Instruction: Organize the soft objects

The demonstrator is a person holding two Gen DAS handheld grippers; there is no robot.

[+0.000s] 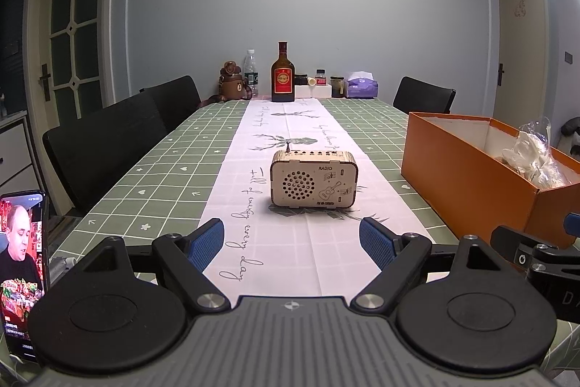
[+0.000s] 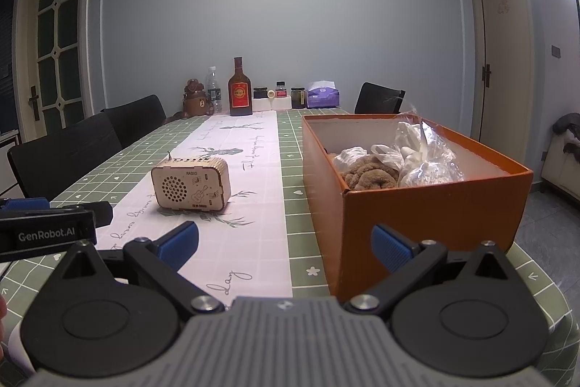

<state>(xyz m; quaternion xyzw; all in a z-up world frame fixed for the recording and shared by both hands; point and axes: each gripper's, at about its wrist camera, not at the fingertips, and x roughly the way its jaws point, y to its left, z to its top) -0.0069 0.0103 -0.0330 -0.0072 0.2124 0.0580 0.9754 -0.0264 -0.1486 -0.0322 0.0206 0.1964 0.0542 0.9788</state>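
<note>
An orange cardboard box (image 2: 427, 216) stands on the right side of the table; the left wrist view shows the same orange box (image 1: 467, 180). Inside it lie a brown fuzzy soft item (image 2: 368, 175) and clear plastic bags of white soft things (image 2: 424, 151), and those plastic bags (image 1: 533, 155) also show over the box rim in the left wrist view. My left gripper (image 1: 291, 243) hovers open over the white runner, nothing between its blue pads. My right gripper (image 2: 284, 247) is open and empty just left of the box's near corner.
A small wooden radio (image 1: 313, 178) sits on the table runner ahead of both grippers. Bottles, jars and a purple tissue pack (image 1: 362, 86) line the far edge. Black chairs (image 1: 105, 147) stand along the left side. A phone (image 1: 21, 263) is propped at the near left.
</note>
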